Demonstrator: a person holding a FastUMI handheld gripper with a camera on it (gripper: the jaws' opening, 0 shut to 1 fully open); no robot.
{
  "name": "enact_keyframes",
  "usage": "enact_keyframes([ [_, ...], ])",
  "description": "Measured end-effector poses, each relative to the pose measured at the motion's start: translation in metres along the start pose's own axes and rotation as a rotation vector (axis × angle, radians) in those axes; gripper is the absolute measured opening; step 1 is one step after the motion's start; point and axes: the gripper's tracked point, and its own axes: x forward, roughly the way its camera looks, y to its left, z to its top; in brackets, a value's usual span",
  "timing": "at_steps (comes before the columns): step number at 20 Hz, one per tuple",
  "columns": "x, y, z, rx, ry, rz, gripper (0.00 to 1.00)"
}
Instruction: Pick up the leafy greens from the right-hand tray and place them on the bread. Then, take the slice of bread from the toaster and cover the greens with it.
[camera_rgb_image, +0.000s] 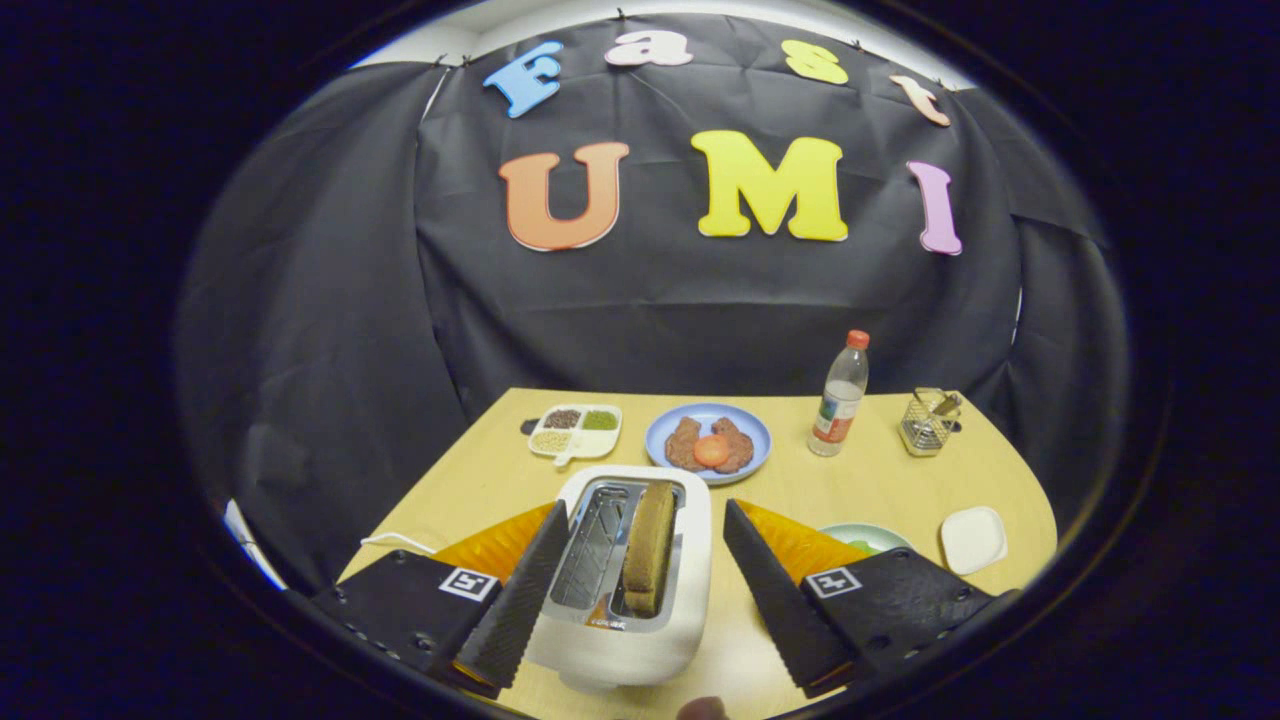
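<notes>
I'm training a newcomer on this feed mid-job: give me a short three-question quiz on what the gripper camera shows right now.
1. True or false: the gripper is shut on the bread slice.
2. What lies on the blue plate? A) leafy greens B) brown patties topped with a round orange-red slice C) a spoon
3. Fill in: the bread slice stands in the ____ slot of the toaster.

Key: 1. False; the fingers are spread open, either side of the toaster. 2. B. 3. Right; the left slot is empty.

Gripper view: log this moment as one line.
claw: open, empty | straddles: white toaster | slot: bread slice upright | beyond: blue plate, patties, tomato
</notes>
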Motion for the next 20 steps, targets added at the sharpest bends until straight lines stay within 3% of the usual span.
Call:
enact_keyframes([
  [6,0.025,-0.004,-0.013,0.021,0.065,-0.058,0.58],
  [7,0.028,-0.006,-0.013,0.020,0.069,-0.068,0.45],
  [10,0.030,-0.009,-0.013,0.038,0.086,-0.077,0.18],
  [11,0.029,-0.010,-0.011,0.041,0.084,-0.076,0.18],
  [12,0.027,-0.008,-0.010,0.045,0.088,-0.064,0.10],
  [20,-0.013,-0.006,0.043,0.117,0.024,0.010,0.10],
])
